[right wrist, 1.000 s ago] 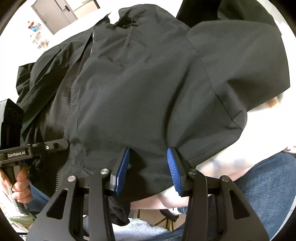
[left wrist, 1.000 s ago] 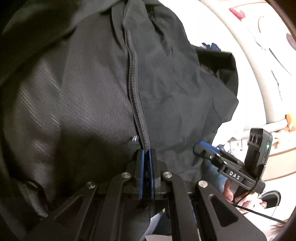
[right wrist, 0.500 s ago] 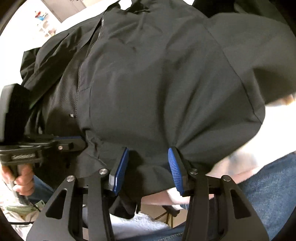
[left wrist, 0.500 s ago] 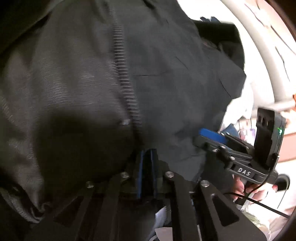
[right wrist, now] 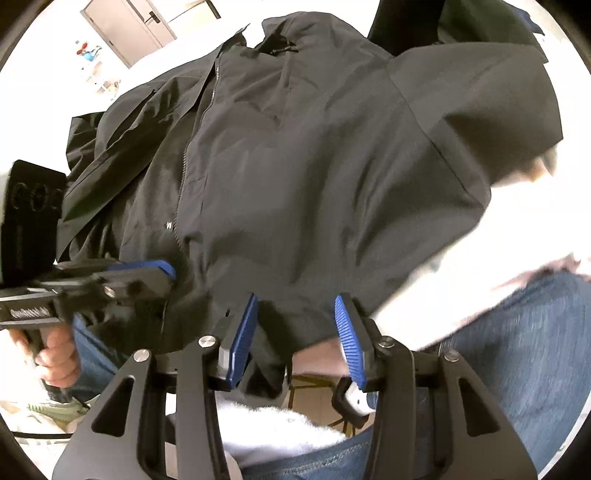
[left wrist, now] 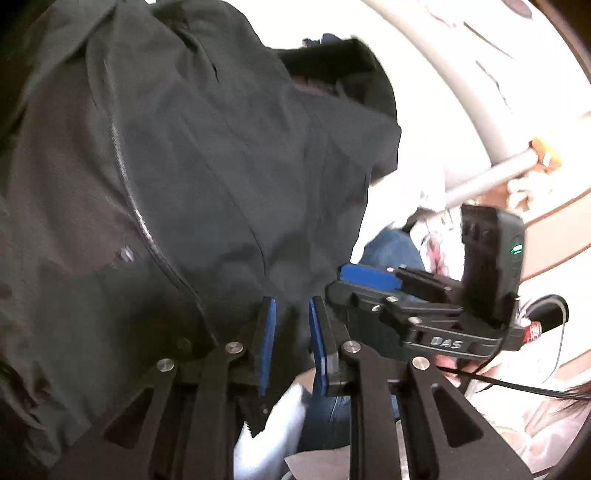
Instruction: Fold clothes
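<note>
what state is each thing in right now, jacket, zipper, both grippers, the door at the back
black jacket: spread out, creased, hem at both grippers
zipper: undone along the part in view, front panels apart
left gripper: open, hem fabric between its blue pads
right gripper: open wide, hem fabric between its pads
door: closed

Black left gripper (left wrist: 290, 314) and right gripper (right wrist: 295, 317), blue ribbed pads (right wrist: 347, 339), silver screws (left wrist: 349, 346). White "DAS" lettering. Person wears blue jeans (right wrist: 517, 332).
</note>
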`<state>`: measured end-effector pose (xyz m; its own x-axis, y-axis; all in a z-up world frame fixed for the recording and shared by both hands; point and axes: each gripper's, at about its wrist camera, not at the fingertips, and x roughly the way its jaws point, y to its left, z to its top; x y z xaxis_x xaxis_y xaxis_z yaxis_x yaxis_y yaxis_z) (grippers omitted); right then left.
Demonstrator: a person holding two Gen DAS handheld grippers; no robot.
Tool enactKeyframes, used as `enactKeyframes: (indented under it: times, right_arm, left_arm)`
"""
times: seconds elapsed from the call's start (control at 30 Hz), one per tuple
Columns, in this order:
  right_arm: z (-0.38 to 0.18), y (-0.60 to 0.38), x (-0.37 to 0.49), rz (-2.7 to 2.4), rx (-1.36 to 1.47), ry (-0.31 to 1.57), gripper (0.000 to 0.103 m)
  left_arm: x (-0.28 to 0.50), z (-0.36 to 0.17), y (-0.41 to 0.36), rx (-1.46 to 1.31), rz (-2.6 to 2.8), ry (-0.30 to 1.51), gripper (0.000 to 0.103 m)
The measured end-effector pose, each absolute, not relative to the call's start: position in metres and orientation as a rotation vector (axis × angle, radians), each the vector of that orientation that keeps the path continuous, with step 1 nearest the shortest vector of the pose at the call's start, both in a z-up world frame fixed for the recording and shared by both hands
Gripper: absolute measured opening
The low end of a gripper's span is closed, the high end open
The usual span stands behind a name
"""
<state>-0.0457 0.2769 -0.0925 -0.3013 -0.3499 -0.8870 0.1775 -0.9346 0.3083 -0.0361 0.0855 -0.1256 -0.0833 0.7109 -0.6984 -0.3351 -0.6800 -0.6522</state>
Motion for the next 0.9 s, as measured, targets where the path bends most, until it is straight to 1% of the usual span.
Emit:
enactKeyframes:
  times: [0.2, 0.3, 0.33, 0.37, 0.43, 0.53, 0.7, 0.73, 0.77, 0.8, 0.83, 0.87, 0.9]
  right_arm:
    - [-0.109, 0.271, -0.032, -2.202, 1.684, -0.253, 0.046]
    - [-0.126, 0.262, -0.029, -2.143, 1.737, -0.251, 0.046]
    - [-0.130, 0.259, -0.028, -2.121, 1.746, -0.250, 0.047]
    - [-0.133, 0.257, -0.026, -2.103, 1.750, -0.248, 0.053]
    - [-0.140, 0.254, -0.025, -2.097, 1.776, -0.217, 0.058]
    - [-0.143, 0.251, -0.024, -2.125, 1.778, -0.181, 0.058]
    - [-0.142, 0.257, -0.029, -2.152, 1.732, -0.251, 0.059]
    - [-0.143, 0.257, -0.028, -2.145, 1.727, -0.257, 0.055]
    - [-0.145, 0.256, -0.027, -2.130, 1.723, -0.257, 0.035]
    - [-0.147, 0.254, -0.026, -2.114, 1.719, -0.257, 0.025]
    - [-0.148, 0.253, -0.025, -2.099, 1.715, -0.257, 0.020]
    - [-0.150, 0.251, -0.024, -2.084, 1.711, -0.257, 0.011]
    - [-0.149, 0.250, -0.023, -2.085, 1.698, -0.249, 0.008]
  left_arm:
    - [-0.030, -0.150, 0.077, -1.592, 1.882, -0.448, 0.018]
    - [-0.023, -0.146, 0.074, -1.573, 1.912, -0.464, 0.019]
    - [-0.021, -0.146, 0.074, -1.566, 1.919, -0.466, 0.019]
    - [-0.019, -0.146, 0.073, -1.563, 1.923, -0.469, 0.019]
    - [-0.016, -0.146, 0.070, -1.558, 1.928, -0.479, 0.019]
    - [-0.012, -0.146, 0.067, -1.551, 1.935, -0.493, 0.020]
    - [-0.005, -0.147, 0.065, -1.541, 1.945, -0.519, 0.020]
    - [-0.004, -0.149, 0.069, -1.543, 1.945, -0.527, 0.020]
    - [-0.003, -0.150, 0.072, -1.544, 1.945, -0.535, 0.020]
    - [-0.003, -0.151, 0.075, -1.544, 1.947, -0.538, 0.020]
    - [-0.002, -0.151, 0.078, -1.543, 1.950, -0.538, 0.020]
    - [-0.002, -0.152, 0.080, -1.544, 1.950, -0.542, 0.020]
    - [-0.001, -0.154, 0.082, -1.544, 1.949, -0.547, 0.020]
